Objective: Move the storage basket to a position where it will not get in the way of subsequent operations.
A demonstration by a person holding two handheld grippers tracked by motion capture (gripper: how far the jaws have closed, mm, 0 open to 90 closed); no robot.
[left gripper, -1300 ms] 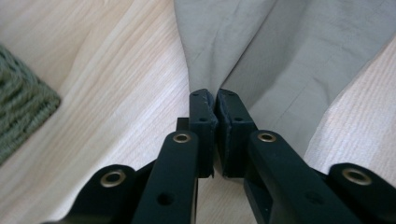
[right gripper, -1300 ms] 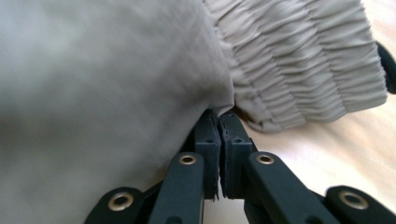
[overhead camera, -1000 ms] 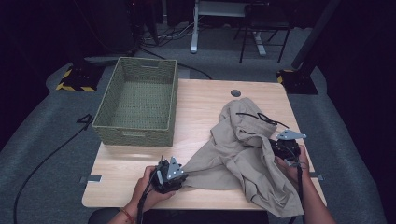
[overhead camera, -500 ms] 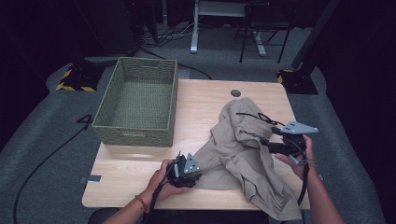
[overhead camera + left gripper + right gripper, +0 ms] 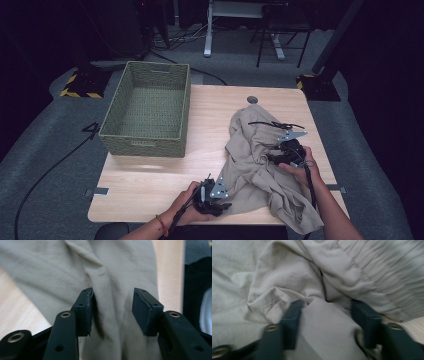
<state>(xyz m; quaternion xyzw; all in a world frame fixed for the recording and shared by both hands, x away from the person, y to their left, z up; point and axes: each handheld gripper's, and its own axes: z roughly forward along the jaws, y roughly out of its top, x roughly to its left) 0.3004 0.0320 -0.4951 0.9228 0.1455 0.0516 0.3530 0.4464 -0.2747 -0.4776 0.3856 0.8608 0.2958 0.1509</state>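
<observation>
A crumpled khaki garment [image 5: 255, 175] lies on the right half of the wooden table [image 5: 210, 115], and one end hangs over the front edge. My left gripper [image 5: 222, 197] is at the garment's lower left edge near the table front. In the left gripper view it [image 5: 113, 297] stands open, with the cloth [image 5: 112, 265] running between the jaws. My right gripper [image 5: 272, 156] rests on the garment's middle and points left. Its jaws have just been closing. In the right gripper view it [image 5: 327, 307] is blurred, still apart, with a bulge of cloth [image 5: 287, 272] between the jaws.
An empty green woven basket [image 5: 145, 140] stands on the table's left half. A round grommet [image 5: 252, 99] sits near the far edge. Dark floor, cables and chair legs surround the table. Bare wood lies between the basket and the garment.
My left hand has slid right along the front edge to the garment. The right gripper has moved left onto the garment's middle.
</observation>
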